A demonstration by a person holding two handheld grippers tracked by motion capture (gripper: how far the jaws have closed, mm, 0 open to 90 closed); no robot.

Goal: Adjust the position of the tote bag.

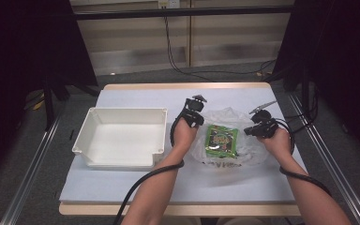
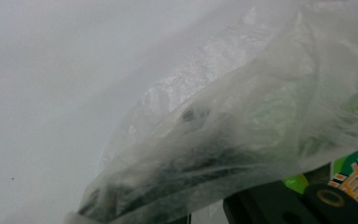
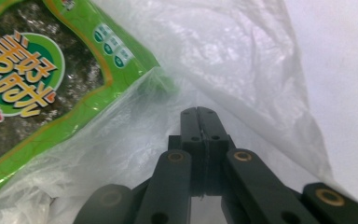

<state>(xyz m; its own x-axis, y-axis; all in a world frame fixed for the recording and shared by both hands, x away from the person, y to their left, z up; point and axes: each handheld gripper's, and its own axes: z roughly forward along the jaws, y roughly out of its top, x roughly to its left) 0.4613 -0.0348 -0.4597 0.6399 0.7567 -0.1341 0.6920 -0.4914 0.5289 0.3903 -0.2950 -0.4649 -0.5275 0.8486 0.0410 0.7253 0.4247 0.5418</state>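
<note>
Right gripper [image 3: 200, 112] is closed, pinching my clear crinkled bag [image 1: 225, 123]; left gripper [image 1: 193, 116] closed on its other edge. Green packet [image 1: 222, 140] lies on it, mid-desk [image 1: 122, 185]

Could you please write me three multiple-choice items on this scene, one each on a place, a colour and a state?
1. Where does the white bin stand relative to the clear plastic bag?
A. to its left in the high view
B. to its right
C. on top of it

2. What is the main colour of the snack packet?
A. red
B. green
C. blue

3. How do the right gripper fingers stand?
A. wide open
B. shut together
C. clamped on the bin

Answers: 1 A, the bin sits left of the bag; 2 B, its wrapper is green; 3 B, the fingers meet.
</note>
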